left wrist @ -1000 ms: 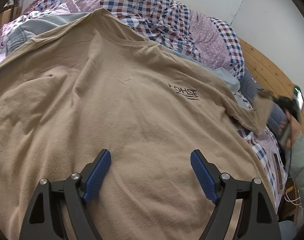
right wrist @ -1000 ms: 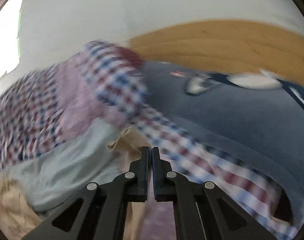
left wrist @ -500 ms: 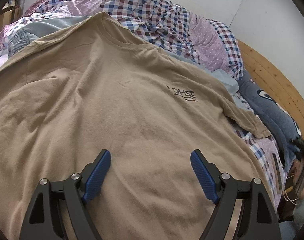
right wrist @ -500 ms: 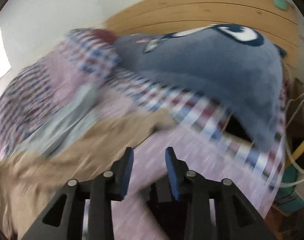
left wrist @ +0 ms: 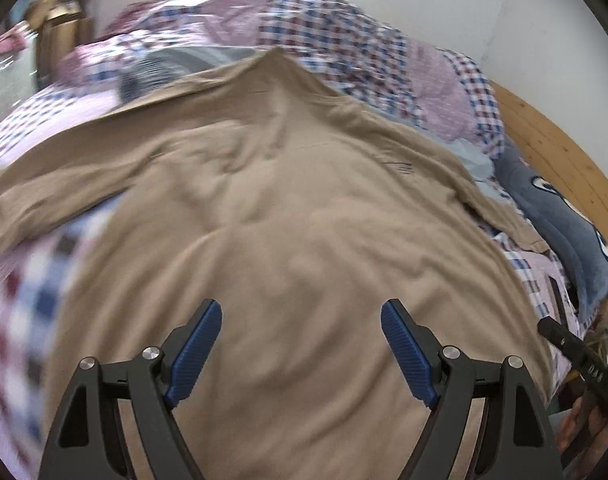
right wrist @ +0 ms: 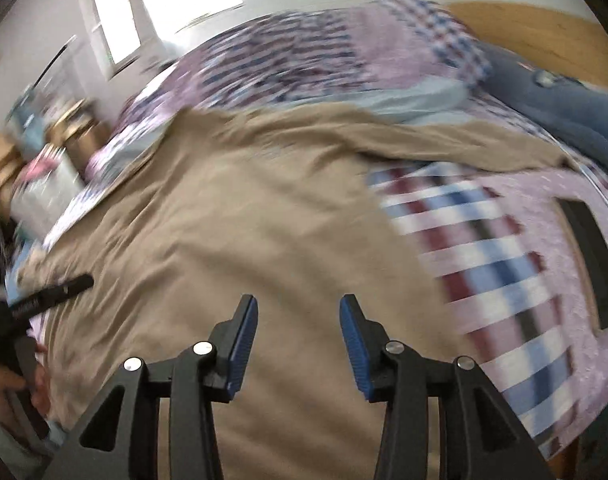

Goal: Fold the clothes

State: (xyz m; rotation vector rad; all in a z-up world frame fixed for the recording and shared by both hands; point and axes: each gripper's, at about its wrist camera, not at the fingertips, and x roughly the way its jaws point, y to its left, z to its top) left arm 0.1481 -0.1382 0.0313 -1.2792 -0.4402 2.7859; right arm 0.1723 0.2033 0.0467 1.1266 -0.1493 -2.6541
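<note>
Left gripper (left wrist: 302, 344): we see its jaws spread wide at the bottom of the left wrist frame, nothing between them. The blue ribbed pads (left wrist: 196, 354) hang over the lower body of the shirt; we cannot tell whether they touch the cloth.

Right gripper (right wrist: 298, 346): we see it parted to a moderate gap, narrower than the left, holding nothing. It fills the bottom centre of the right wrist frame, over the shirt near its hem.

Tan T-shirt (left wrist: 304, 216): we see it laid flat across the bed, filling the middle of both frames, collar toward the top of the left wrist frame, one sleeve running to the left edge and the other to the right. The knit looks soft and matte, with shallow wrinkles across the chest.

Chest print (left wrist: 399, 166): we make out a small dark mark, too blurred to read.

Bedspread (left wrist: 343, 36): we see lilac dotted patches joined with red, blue and white check, rumpled along the upper part of the frame.

Blue plush pillow (left wrist: 559, 220): rounded, fuzzy, with a white-and-navy motif, at the right edge of the left wrist frame.

Headboard (left wrist: 559, 148): pale wood planks behind the pillow.

Hand (right wrist: 8, 388): at the lower left of the right wrist frame, wrapped round a black handle.
</note>
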